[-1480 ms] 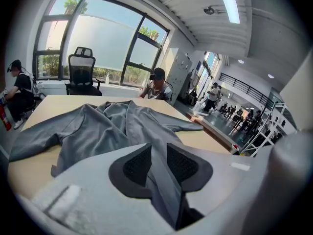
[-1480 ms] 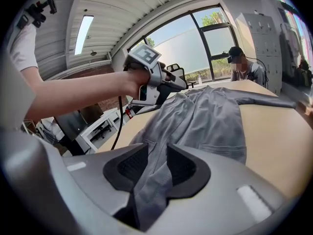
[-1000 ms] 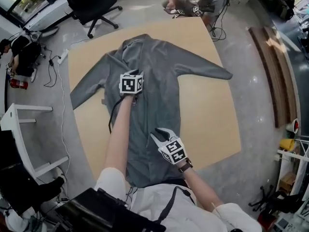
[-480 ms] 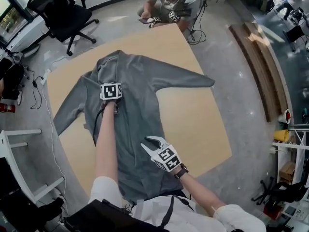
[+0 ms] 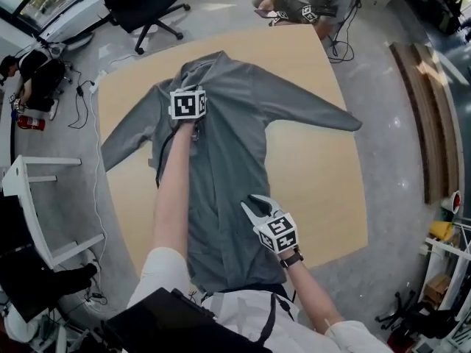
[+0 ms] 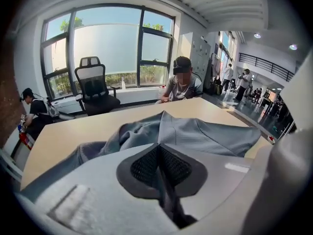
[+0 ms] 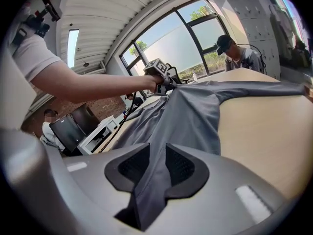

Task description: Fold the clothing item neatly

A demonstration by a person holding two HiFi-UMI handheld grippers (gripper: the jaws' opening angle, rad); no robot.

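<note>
Garment point(image 5: 235, 123), smooth grey cloth, pinched in just-closed left gripper point(image 6: 159, 153) and right gripper point(image 5: 256, 206).

The grey long-sleeved garment point(image 5: 228, 145) lies lengthwise on the tan table point(image 5: 324, 190) — collar at the far end, hem at the near edge. Both sleeves are spread out sideways. Its fabric is drawn up in a pinched fold near the collar and another near the hem.

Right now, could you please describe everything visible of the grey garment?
The grey garment is a long-sleeved top of soft fabric, spread on the wooden table, sleeves out, collar farthest. The left hand-held gripper pinches it below the collar, the right hand-held gripper nearer the hem.
</note>
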